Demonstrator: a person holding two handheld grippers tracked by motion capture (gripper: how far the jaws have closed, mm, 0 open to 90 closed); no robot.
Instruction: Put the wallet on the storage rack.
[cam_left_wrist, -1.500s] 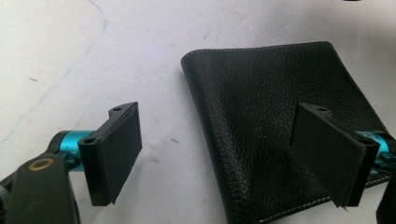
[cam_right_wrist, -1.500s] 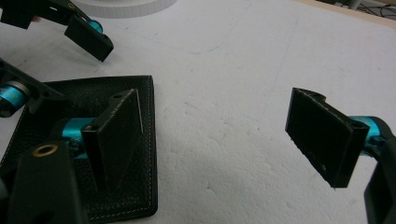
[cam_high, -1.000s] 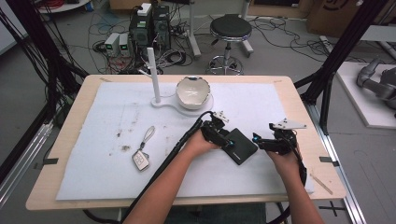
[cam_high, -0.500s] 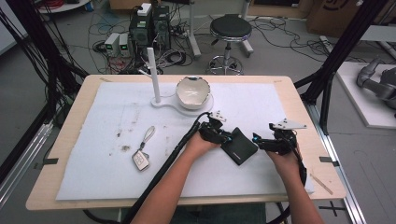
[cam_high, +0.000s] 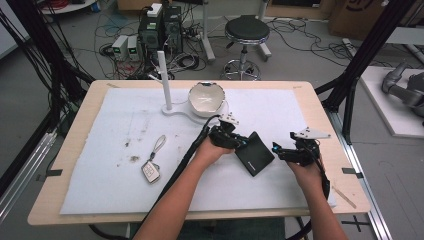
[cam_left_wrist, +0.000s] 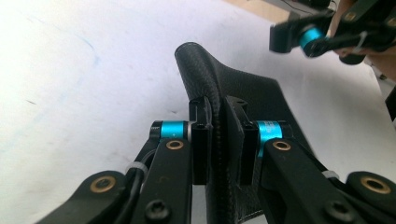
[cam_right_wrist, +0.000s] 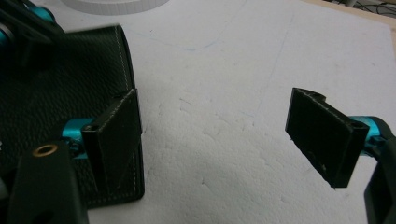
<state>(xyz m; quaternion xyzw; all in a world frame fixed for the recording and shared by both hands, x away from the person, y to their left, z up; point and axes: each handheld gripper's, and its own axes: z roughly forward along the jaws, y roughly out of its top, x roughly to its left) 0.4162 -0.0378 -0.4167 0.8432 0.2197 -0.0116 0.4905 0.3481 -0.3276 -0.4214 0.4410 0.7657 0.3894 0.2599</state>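
The left gripper (cam_left_wrist: 218, 140) has just been closing, and its jaws now pinch the edge of the black wallet (cam_high: 255, 154), which lies on the white mat (cam_high: 100, 165) near the bench's middle, at about five o'clock from the white bowl (cam_high: 206, 97). The pinched edge looks raised off the mat, so this seems to be the pick-up step. The right gripper (cam_right_wrist: 224, 135) waits at the wallet's three o'clock side, jaws spread wide with nothing between them. Next it probably needs to close on the free edge, squarely, so the leather does not slip.
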